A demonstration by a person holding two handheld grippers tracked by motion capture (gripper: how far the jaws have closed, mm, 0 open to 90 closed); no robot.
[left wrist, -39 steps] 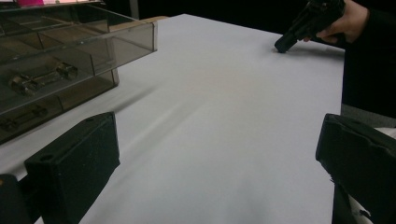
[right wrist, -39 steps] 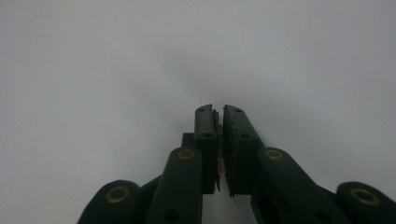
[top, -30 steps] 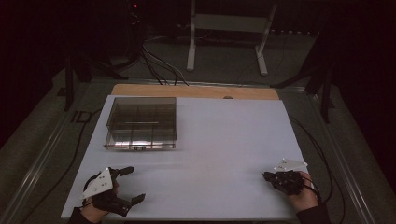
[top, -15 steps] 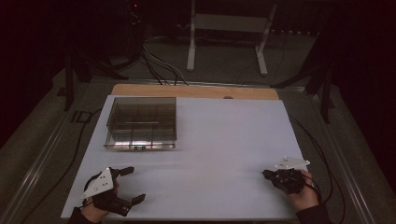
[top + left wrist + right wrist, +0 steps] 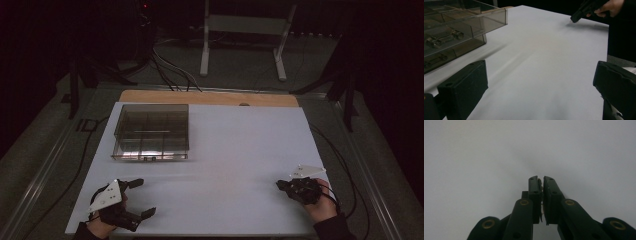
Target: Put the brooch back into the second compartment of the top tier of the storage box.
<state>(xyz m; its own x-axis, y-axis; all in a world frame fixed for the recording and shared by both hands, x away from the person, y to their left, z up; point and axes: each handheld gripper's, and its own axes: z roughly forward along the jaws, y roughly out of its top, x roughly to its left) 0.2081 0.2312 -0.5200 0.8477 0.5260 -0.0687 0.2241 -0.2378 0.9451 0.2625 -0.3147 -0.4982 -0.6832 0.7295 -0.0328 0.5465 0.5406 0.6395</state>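
My left gripper (image 5: pixel 142 198) rests at the near left corner of the white table (image 5: pixel 235 150), open, with nothing between its jaws. In the left gripper view its black jaws (image 5: pixel 541 68) stand wide apart over bare white surface. My right gripper (image 5: pixel 281 185) sits at the near right, held by a hand, tips pointing left and low over the table. In the right gripper view its jaws (image 5: pixel 541 180) are pressed almost together; a thin pale sliver shows between the pads, too small to identify. The left gripper view also shows the right gripper (image 5: pixel 586 10) far off.
A clear smoky plastic box (image 5: pixel 151 132) with several compartments stands at the far left of the table; a metal part (image 5: pixel 442 40) lies in one compartment. A wooden strip (image 5: pixel 210 97) edges the far side. Cables (image 5: pixel 345 165) trail on the right.
My right gripper has drifted slightly to the left. The left gripper has stayed almost still and open.
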